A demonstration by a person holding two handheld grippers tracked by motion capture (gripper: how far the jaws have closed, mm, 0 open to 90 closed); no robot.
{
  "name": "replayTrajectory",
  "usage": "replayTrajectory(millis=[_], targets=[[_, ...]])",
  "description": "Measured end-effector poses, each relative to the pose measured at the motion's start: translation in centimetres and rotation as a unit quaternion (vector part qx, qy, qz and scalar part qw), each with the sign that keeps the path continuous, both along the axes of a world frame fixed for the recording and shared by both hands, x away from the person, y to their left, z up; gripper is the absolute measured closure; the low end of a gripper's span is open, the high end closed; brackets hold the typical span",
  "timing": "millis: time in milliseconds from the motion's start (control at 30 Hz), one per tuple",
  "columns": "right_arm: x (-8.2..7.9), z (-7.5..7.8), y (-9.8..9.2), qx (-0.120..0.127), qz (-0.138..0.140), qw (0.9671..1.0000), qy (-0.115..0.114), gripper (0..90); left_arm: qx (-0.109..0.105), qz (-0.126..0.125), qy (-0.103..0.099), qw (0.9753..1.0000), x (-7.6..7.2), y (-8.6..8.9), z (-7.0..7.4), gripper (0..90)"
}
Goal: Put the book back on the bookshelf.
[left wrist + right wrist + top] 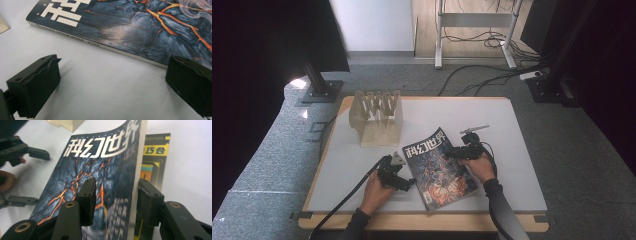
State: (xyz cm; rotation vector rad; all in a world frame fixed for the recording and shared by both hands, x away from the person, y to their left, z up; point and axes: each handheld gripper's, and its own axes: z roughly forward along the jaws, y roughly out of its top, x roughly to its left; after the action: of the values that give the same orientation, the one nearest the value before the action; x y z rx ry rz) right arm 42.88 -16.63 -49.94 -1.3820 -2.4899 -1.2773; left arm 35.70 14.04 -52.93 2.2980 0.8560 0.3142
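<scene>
Fingers (147, 200) of right gripper (116, 200) straddle lifted cover of magazine (100, 175); left gripper (112, 85) wide, dark lava-crack cover.

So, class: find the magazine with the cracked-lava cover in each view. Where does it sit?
High view: magazine lies centre-right on the table, between both grippers.
Left gripper view: it runs along the top, spine facing the open jaws.
Right gripper view: it fills the middle, its edge lifted between the jaws.
Shared landmark: white cover title.
</scene>
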Motion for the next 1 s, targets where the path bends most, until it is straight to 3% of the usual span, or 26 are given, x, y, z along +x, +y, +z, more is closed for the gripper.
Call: replayTrajectory(millis=[167,300,400,467,600,1000], targets=[[2.0,-0.2,1.4,-0.024,0.013,0.9996,0.0,54.9,0.0,-0.001,0.0,1.0,0.0,0.0,0.0,0.0],[2.9,0.3,2.5,-0.058,0.025,0.9979,-0.009,59.7,0.001,-0.001,0.0,1.0,0.0,0.0,0.0,0.0],[2.9,0.7,3.3,-0.1,0.042,0.9936,-0.03,66.4,0.001,-0.001,0.0,1.0,0.0,0.0,0.0,0.0],[2.7,1.3,3.5,-0.116,0.052,0.991,-0.043,72.6,0.001,-0.001,0.0,1.0,0.0,0.0,0.0,0.0],[1.9,2.6,3.5,-0.106,0.072,0.9903,-0.054,80.2,0.001,-0.001,-0.001,1.0,0.0,0.0,0.0,0.0],[-0.8,6.4,4.5,-0.093,0.1,0.9844,-0.111,81.4,-0.001,-0.016,0.006,0.9999,0.2,0.5,0.1,0.7]])
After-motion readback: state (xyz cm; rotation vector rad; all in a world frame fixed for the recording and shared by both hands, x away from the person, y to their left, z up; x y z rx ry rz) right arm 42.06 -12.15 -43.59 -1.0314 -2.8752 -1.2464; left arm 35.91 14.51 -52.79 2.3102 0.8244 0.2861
